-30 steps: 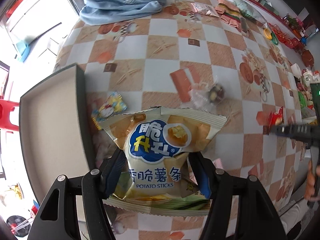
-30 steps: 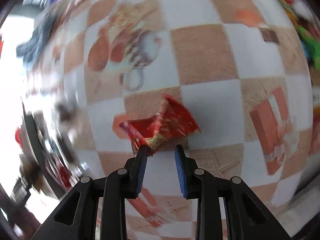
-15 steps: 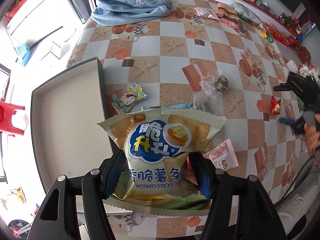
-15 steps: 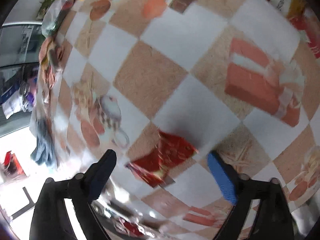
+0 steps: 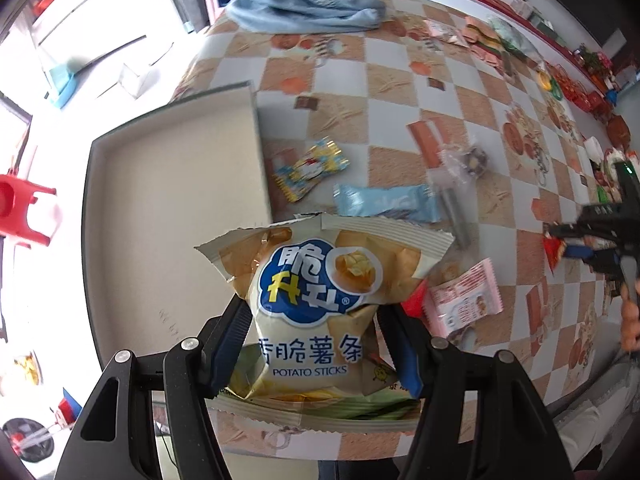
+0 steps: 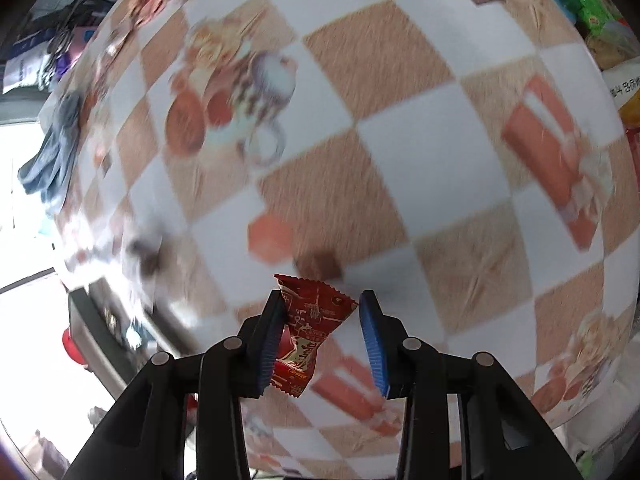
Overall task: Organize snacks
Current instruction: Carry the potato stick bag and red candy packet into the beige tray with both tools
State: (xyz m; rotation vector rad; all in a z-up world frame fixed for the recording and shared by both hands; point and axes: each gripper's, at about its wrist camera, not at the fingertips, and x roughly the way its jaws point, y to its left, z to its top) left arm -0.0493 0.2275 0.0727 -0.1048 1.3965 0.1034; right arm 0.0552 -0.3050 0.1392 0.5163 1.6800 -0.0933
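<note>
Red packet [image 6: 306, 340], possibly touching only one pad.

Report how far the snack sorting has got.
Done: nothing, the grey tray looks bare. In hand: the left tongs grip the potato sticks bag; a red packet hangs between the right tongs, which just closed in. Left: blue wrapper, pink packet and others.

the right gripper [image 6: 322, 336] has just been closing around the red packet [image 6: 306, 336], now lifted off the cloth [image 6: 400, 152]; its right pad seems not quite touching. the chips [image 5: 320, 304] have moved toward the tray [image 5: 168, 208].
</note>
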